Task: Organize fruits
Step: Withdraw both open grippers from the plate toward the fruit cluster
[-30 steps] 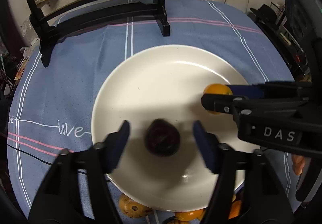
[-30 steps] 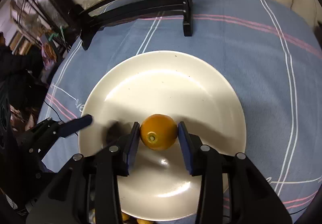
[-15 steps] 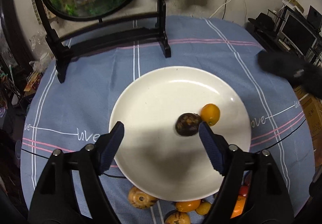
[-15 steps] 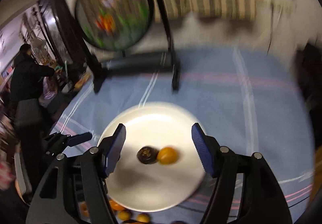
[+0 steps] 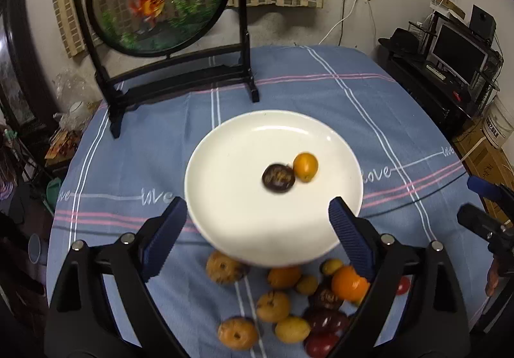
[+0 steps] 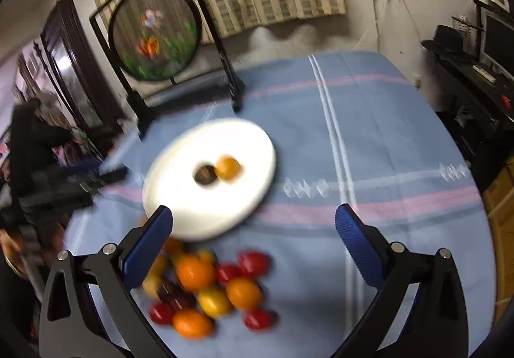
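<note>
A second ago each hand-held gripper was down at the white plate [image 5: 225,146], the right one clamped on the orange fruit [image 5: 305,166] and the left one straddling the dark fruit [image 5: 278,178]; now both fruits lie free on the plate, touching each other just right of its middle in the left wrist view. Both tools have pulled back and risen, so the plate sits mid-frame instead of filling the view. The left hand-held gripper [image 5: 257,229] is wide and its jaws are opening further, with nothing pressed between the pads; only the near rim of the plate shows through the gap. The right hand-held gripper [image 6: 253,234] stands at its widest, jaws opening, and is likewise empty, framing bare blue cloth on the surface [image 6: 369,139] and part of the plate [image 6: 257,146]. Two fruits are therefore delivered, and I judge the task to be in its early part: the pile of loose fruit [image 6: 205,287] is waiting on the cloth below the plate, in the lower middle of both views, between the fingers and the plate's near edge. The likely next step is a descent onto that pile, one piece for each tool.
</note>
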### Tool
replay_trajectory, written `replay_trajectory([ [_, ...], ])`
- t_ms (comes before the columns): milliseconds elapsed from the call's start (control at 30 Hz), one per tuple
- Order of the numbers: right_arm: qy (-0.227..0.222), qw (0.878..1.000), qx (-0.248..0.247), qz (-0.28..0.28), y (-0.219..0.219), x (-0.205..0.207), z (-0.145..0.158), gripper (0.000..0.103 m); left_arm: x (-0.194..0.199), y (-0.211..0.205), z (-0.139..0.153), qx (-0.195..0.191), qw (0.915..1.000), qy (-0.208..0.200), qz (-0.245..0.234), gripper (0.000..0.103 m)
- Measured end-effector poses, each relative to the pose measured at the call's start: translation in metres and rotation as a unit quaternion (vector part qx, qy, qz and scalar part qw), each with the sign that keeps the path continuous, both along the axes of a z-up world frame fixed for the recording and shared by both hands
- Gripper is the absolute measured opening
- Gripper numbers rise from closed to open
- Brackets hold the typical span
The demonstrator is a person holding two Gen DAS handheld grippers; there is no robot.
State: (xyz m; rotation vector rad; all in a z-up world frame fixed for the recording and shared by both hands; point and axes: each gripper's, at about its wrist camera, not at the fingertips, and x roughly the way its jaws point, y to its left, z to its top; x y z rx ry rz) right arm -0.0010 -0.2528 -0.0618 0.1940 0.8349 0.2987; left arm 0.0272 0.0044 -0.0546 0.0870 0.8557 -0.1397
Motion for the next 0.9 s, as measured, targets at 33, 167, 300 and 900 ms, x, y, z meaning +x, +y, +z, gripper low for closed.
replay_trajectory([
  [33,0.008,1.0,-0.012,0.01,-0.001,-0.012,-0.005,0.102,-0.006,0.004,-0.002,0.0,1.0,0.004,0.004,0.091],
  [167,0.027,0.995,-0.079,0.05,0.004,-0.047,-0.027,0.102,-0.033,0.02,-0.014,0.0,0.9996,0.025,0.01,0.091],
  [300,0.06,0.989,-0.104,0.082,0.012,-0.069,-0.057,0.093,-0.069,0.024,-0.033,0.009,0.9984,0.056,-0.002,0.091],
  [900,0.116,0.961,-0.158,0.197,0.052,-0.042,-0.111,0.031,-0.123,-0.011,-0.095,-0.043,0.987,0.146,-0.05,0.091],
])
